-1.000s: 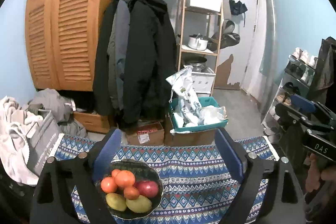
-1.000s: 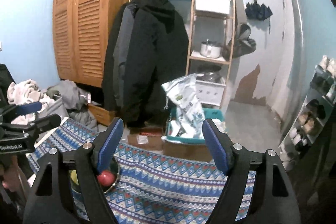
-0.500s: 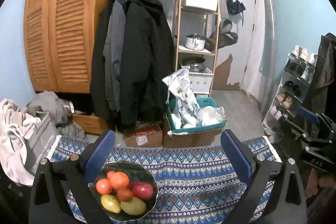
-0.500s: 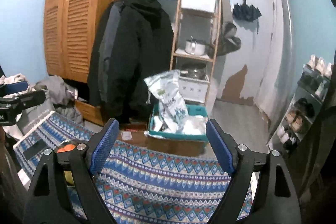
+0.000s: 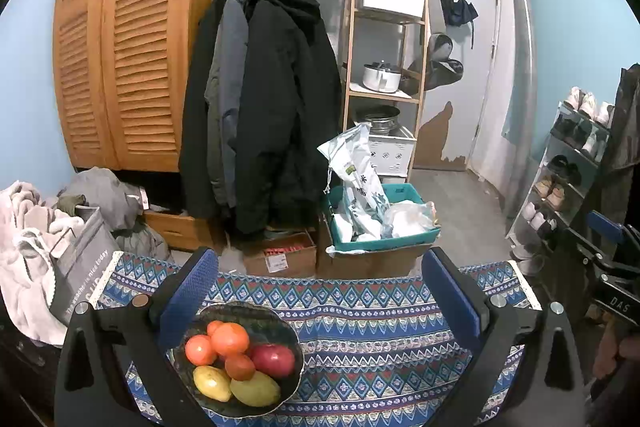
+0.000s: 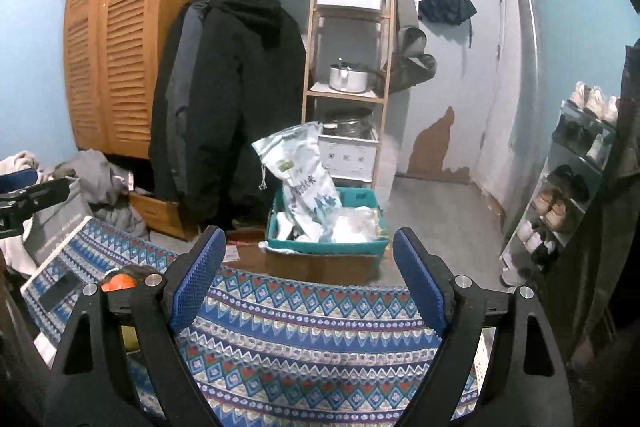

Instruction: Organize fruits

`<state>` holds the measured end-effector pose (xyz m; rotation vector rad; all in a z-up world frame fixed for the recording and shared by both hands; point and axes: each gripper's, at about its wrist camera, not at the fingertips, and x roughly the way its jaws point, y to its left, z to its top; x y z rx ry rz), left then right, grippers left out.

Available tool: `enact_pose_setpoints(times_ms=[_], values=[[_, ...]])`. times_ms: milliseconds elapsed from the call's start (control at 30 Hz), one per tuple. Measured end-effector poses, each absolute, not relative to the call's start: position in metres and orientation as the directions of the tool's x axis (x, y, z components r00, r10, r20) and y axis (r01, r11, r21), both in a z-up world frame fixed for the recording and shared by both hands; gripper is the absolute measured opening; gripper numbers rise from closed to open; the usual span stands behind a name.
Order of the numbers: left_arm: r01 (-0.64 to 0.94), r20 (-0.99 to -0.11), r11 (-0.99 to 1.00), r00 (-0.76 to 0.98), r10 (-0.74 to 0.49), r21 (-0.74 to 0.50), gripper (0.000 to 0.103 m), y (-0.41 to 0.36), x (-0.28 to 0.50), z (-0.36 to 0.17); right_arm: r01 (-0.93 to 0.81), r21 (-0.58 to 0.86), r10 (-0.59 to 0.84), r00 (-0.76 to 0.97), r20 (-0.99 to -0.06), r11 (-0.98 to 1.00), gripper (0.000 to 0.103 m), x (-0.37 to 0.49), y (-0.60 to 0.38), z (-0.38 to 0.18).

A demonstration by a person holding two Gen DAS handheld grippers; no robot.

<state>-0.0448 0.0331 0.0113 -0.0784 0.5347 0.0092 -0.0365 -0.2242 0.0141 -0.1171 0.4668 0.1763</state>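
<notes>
Both the left gripper (image 5: 320, 291) and the right gripper (image 6: 306, 275) hang wide and empty above the patterned tablecloth (image 5: 360, 315), seemingly because the fruits (image 5: 236, 359) sit gathered in the dark bowl (image 5: 260, 315) by its left edge.

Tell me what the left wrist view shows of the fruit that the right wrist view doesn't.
Left wrist only: the whole dark bowl with orange fruits, a red apple and two yellow-green mangoes.
Right wrist only: a dark flat object on the cloth's left edge; of the fruit, just an orange sliver behind a finger.
Both: the patterned tablecloth, teal bin, and open, empty left gripper and right gripper.
</notes>
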Motion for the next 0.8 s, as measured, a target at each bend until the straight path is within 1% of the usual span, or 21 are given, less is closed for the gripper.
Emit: enact_pose_setpoints(times_ms=[400, 800], values=[[-0.036, -0.515, 0.998, 0.857, 0.007, -0.046, 0.103, 0.0317, -0.0431, 0.0116, -0.203, -0.077, 0.145, 0.875, -0.462, 0.976, 0.085, -0.0343, -0.2223, 0.0132], [-0.018, -0.517, 0.999, 0.856, -0.004, -0.038, 0.103, 0.0298, -0.042, 0.0113, -0.202, -0.08, 0.143, 0.873, -0.466, 0.976, 0.085, -0.0348, -0.2214, 0.0119]])
